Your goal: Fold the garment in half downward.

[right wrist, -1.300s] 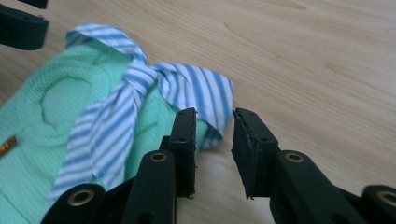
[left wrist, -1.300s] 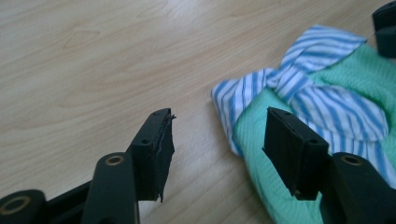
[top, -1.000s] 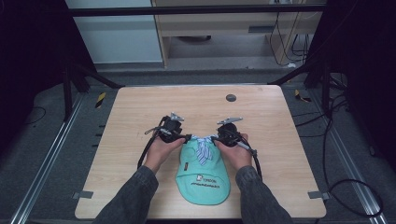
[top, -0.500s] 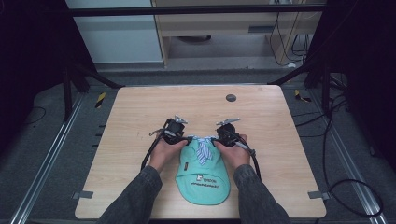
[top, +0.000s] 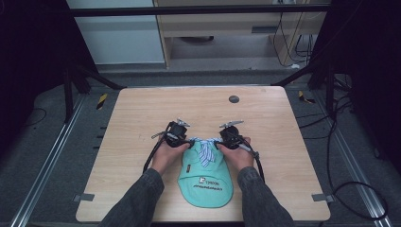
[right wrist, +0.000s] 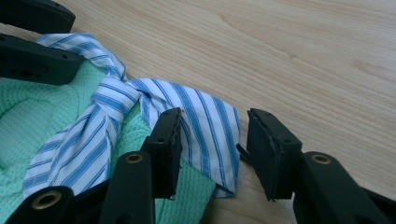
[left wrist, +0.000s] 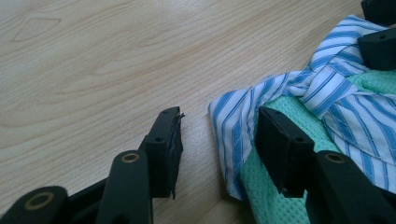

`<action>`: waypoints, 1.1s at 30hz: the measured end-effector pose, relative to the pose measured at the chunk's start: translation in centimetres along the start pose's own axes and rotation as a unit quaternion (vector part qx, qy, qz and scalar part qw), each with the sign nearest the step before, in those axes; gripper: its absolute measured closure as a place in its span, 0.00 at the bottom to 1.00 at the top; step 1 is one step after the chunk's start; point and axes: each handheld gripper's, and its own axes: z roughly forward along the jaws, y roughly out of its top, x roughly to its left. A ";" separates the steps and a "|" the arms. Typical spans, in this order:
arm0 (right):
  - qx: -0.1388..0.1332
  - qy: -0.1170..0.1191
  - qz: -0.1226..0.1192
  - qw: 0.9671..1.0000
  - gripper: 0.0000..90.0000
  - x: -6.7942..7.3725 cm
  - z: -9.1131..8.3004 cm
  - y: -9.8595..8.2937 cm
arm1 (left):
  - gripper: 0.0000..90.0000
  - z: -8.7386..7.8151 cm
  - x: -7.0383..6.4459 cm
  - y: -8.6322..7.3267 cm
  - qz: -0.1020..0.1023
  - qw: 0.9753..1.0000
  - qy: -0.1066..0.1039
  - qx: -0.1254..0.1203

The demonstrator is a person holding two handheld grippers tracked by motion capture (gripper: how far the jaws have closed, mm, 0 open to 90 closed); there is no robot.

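1. A green mesh cap [top: 204,178] lies flat near the near edge of the wooden table [top: 142,113], roughly centred, its printed brim toward the person.
2. Across the cap's far end sits a blue-and-white striped cloth [top: 204,150], knotted in the middle, with one loose tail running out to each side and a third down over the crown.
3. The left gripper [top: 176,135] rests at the cloth's left tail. In the left gripper view its jaws stand wide apart around that tail [left wrist: 231,135], one pad over bare wood, the other against the green mesh, gripping nothing.
4. The right gripper [top: 230,136] mirrors it at the right tail. Its jaws also gape, with the striped end [right wrist: 210,128] lying between them, not pinched.
5. The cloth looks thin, soft and light; I'd expect it to crumple and slide easily on the smooth wood.
6. The flat tail ends seem the best places to grip, pinching cloth only and clear of the mesh beneath.
7. The cap itself looks floppy and would probably drag along if the knot is pulled.
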 end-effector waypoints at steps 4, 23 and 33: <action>-0.001 -0.002 -0.003 1.000 0.63 0.2 0.0 0.0 | 0.57 0.0 -0.1 0.0 0.005 1.000 0.002 0.001; -0.002 0.016 -0.046 0.999 0.93 0.9 -0.8 0.1 | 0.95 -0.4 -0.9 -0.1 0.040 0.999 -0.020 -0.016; -0.016 0.026 -0.079 0.996 0.93 1.1 -2.8 0.6 | 0.95 -2.2 -1.0 0.8 0.074 0.997 -0.031 -0.020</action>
